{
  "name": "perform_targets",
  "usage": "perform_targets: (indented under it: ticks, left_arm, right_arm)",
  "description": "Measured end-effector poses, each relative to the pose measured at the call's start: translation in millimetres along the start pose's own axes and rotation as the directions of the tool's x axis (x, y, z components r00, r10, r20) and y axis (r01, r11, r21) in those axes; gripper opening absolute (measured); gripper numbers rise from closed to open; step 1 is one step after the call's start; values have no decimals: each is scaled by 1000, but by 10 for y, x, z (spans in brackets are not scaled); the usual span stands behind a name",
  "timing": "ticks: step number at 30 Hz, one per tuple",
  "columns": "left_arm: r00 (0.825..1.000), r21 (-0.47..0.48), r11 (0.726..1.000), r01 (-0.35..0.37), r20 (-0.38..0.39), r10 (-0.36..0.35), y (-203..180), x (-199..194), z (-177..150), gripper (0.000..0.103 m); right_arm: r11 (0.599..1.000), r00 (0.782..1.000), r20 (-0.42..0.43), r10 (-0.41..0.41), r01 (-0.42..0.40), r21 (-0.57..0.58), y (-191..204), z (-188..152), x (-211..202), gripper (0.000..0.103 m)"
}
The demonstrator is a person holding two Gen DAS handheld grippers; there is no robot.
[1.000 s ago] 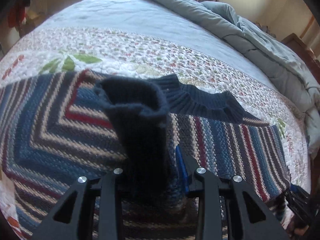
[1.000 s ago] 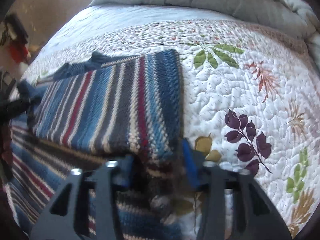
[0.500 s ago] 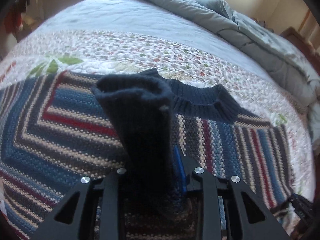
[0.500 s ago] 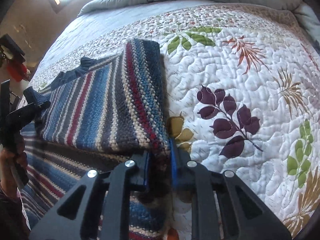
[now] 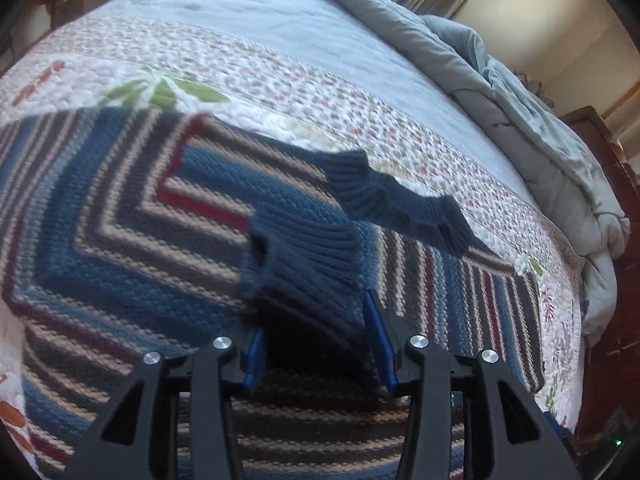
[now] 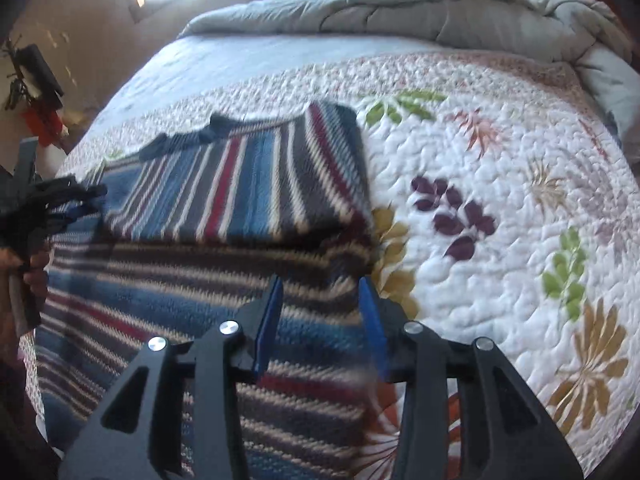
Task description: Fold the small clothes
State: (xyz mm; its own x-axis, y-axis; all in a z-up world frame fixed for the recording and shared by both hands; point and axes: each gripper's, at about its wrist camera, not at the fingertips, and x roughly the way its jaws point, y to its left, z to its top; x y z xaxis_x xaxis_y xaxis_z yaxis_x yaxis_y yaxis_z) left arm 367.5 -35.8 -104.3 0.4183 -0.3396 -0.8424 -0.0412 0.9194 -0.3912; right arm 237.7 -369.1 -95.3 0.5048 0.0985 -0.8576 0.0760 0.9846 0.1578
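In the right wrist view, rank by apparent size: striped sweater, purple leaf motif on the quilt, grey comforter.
1. striped sweater, though nearness to the camera inflates it.
2. grey comforter, farther off, so really perhaps larger.
3. purple leaf motif, clearly smallest.

Quilted bed (image 6: 500, 168), striped sweater (image 6: 240, 184), grey comforter (image 6: 440, 20)

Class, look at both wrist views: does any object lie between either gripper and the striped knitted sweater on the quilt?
Nothing visible does. The open left gripper has the navy ribbed cuff lying between its fingers. The open right gripper hovers directly over the striped knitted sweater on the floral quilt.
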Motion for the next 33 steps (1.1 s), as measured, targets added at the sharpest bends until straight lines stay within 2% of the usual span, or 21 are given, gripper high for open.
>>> perform_targets:
  ticks: [1, 4, 6, 8, 11, 14, 16, 18, 21, 24, 27, 30, 31, 33]
  left_arm:
    - [1000, 10, 1000, -7, -2, 7, -29, 39, -11, 47]
    - [995, 57, 994, -96, -18, 97, -115, 244, -38, 47]
    - [990, 99, 985, -139, 1, 140, -168, 333, -63, 49]
    - [988, 121, 981, -154, 14, 153, -216, 317, -86, 48]
    - [990, 124, 982, -142, 4, 143, -208, 192, -135, 49]
    - [985, 141, 975, -174, 26, 172, -103, -102, -226, 69]
    - [976, 161, 963, -217, 65, 209, 15, -346, -282, 74]
    - [960, 171, 946, -275, 94, 262, 269, -600, -300, 82]
    - [934, 120, 927, -355, 75, 349, 799, -880, -271, 83]
    - [897, 21, 898, -440, 40, 439, 1502, -1133, -202, 83]
    - [879, -80, 876, -476, -6, 477, 2183, -1353, -92, 86]
    - [880, -187, 862, -471, -32, 474, 2799, -1551, 51, 88]
    - [887, -221, 862, -457, -35, 461, 2955, -1591, 102, 89]
    - [913, -298, 868, -398, -36, 406, 3260, -1652, 218, 89]
  right_arm:
    - [1000, 1000, -15, -14, 14, -2, -5, -15, 42, 39]
    - [996, 994, -75, -75, 78, 42, -187, -69, 245, 39]
    - [994, 993, -89, -78, 85, 76, -317, -107, 339, 38]
    - [994, 996, -83, -41, 49, 100, -378, -130, 344, 38]
    - [995, 995, -66, -79, 83, 61, -267, -127, 250, 38]
    - [997, 997, -39, -66, 68, 41, -132, -153, 99, 38]
    - [999, 999, -32, -41, 41, 25, 17, -190, -3, 39]
    - [1000, 999, -38, -9, 9, 5, 171, -222, -54, 40]
    - [997, 996, -75, 53, -57, -55, 520, -309, -60, 42]
    - [988, 990, -117, 81, -96, -124, 877, -363, 2, 46]
    - [978, 986, -154, 71, -99, -186, 1189, -398, 84, 51]
    - [970, 980, -186, 74, -114, -216, 1429, -361, 160, 56]
    - [969, 976, -200, 82, -125, -212, 1466, -340, 194, 57]
    - [969, 970, -225, 90, -138, -206, 1564, -277, 263, 59]
